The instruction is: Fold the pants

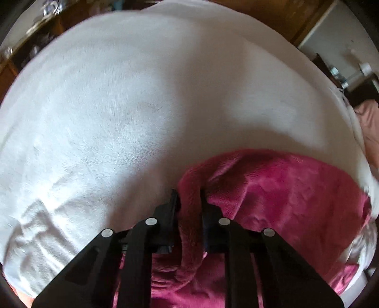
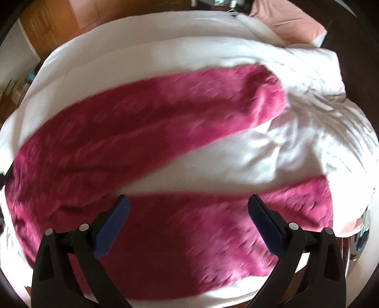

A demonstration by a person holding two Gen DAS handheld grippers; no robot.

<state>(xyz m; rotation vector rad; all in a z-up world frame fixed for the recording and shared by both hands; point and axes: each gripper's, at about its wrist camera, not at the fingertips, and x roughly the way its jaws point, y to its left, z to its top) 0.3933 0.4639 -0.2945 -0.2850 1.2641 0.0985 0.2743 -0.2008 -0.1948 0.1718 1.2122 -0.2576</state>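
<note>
1. The left tool is matte black, with angular linkage arms.
2. Four round silver pins cap its pivots.
3. The right tool matches, also with silver pins.
4. Its fingers carry textured dark-blue pads.

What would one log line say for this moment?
left gripper: shut on pants | right gripper: open above pants | pants: spread on bed

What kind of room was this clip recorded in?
Most likely a bedroom. The pink pants lie spread on a bed under a white cover, a pink pillow sits at its far corner, and wooden flooring shows beyond the edge.
</note>
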